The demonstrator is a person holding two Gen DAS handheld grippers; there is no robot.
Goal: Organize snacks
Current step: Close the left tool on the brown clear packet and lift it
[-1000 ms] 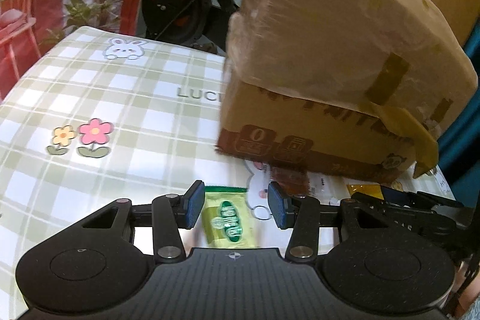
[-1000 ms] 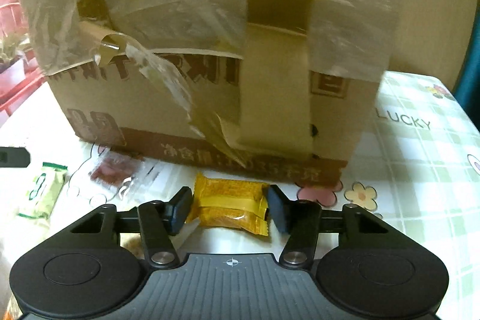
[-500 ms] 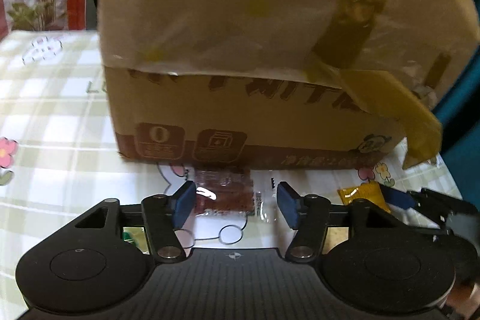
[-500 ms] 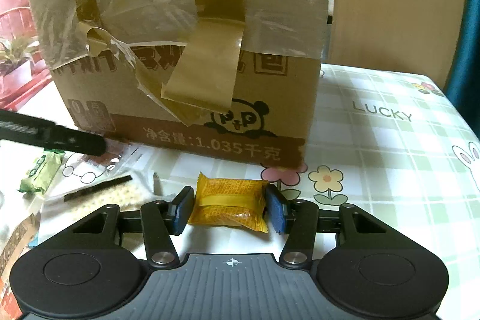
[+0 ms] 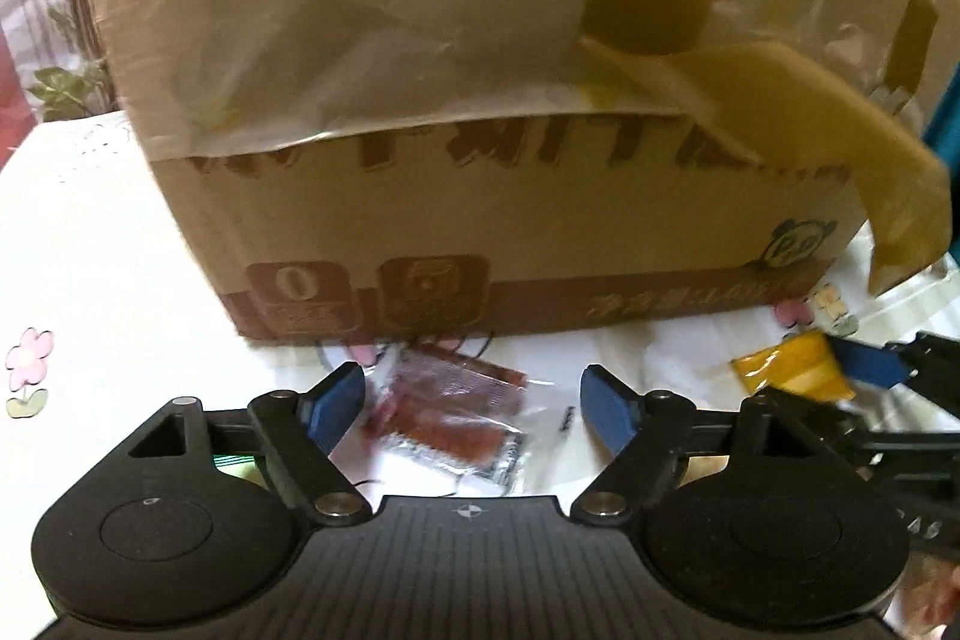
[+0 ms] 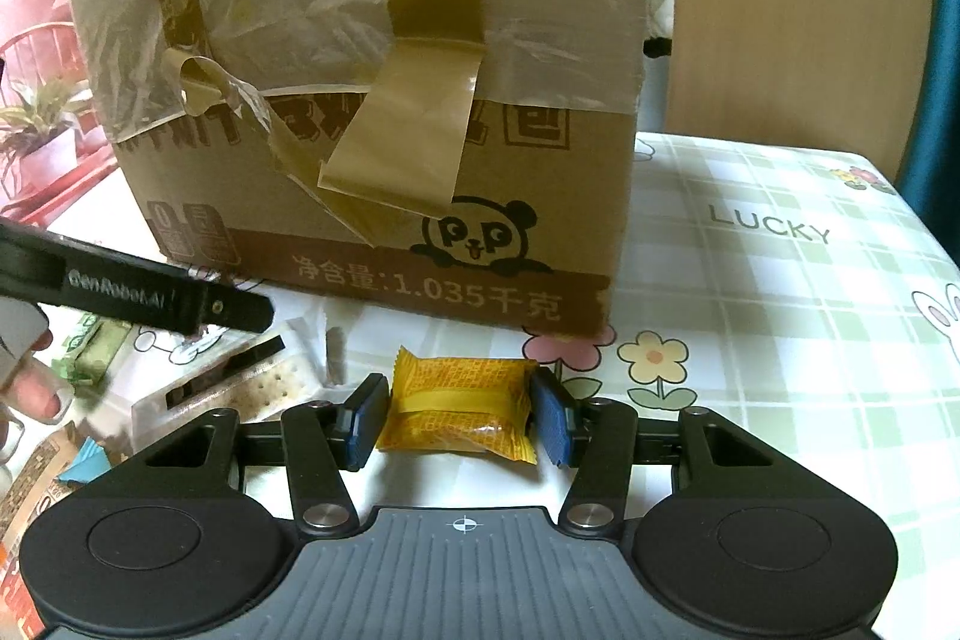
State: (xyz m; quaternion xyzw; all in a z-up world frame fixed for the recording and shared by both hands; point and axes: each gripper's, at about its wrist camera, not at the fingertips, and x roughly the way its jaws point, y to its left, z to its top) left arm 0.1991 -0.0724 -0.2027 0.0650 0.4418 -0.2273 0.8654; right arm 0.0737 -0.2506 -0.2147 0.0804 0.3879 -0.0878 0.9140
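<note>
While the cardboard box [image 5: 510, 220] stands shut and taped at the back of the surface [image 6: 780, 292], the loose snacks lie spread along its near foot, within easy reach of both claws. Starting on the left, the left claw [image 5: 474, 403] has its blue pads spread wide, and they have just been opening, with the reddish clear-wrapped snack [image 5: 450, 412] lying flat between them but not pinched; that looks like a line-up for a pick, the gap set wider than the packet so the pads can drop either side. That packet sits just in front of the box, skewed, its long axis running at a slant from upper left to lower right in the left wrist view.

Moving right, the yellow snack packet [image 6: 459, 409] lies in front of the panda print on the box. The right claw [image 6: 459, 415] is clamped on it, pads pressed to its two crimped ends, so the long axis runs straight across from pad to pad, the band on the wrapper facing up. Gripped end to end like that, it should lift level, I'd judge, without swinging.
</note>
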